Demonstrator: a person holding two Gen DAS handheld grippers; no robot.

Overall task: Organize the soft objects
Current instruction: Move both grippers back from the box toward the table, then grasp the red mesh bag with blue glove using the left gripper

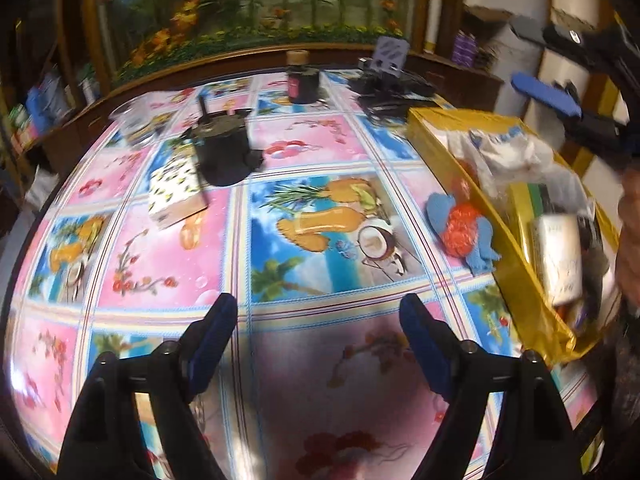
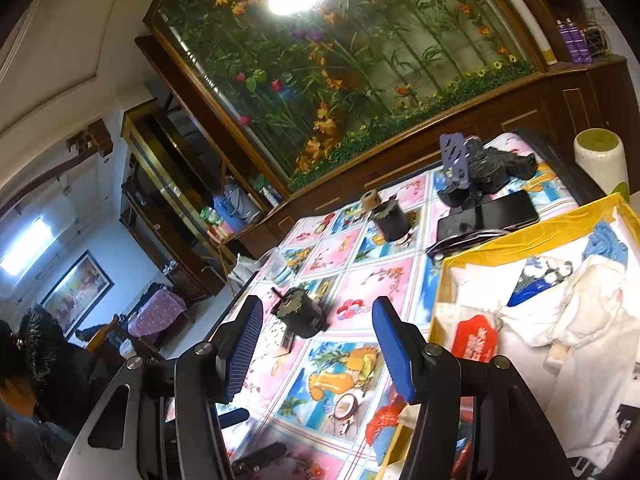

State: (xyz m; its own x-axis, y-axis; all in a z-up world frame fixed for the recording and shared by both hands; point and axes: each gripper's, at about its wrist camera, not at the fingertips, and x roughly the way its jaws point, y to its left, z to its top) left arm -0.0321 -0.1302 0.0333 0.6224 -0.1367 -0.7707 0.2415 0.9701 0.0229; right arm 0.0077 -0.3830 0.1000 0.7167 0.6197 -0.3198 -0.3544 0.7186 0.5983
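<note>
Sorting looks partway done: the yellow box at the tabletop's right edge already holds white cloths, while a blue-and-orange plush toy lies on the table just beside its wall. Both the left gripper and right gripper hang spread and empty. Judging by this, the next move calls for lowering one onto the toy, pinching its soft body, and lifting it over the wall.

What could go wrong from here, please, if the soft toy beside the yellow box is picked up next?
1. The blue and orange soft toy lies right against the yellow box wall, so the open left gripper might catch the wall instead.
2. The box already looks heaped with white cloth, so the toy may slide back out.
3. The open right gripper hovers over the box; the two could collide.
</note>
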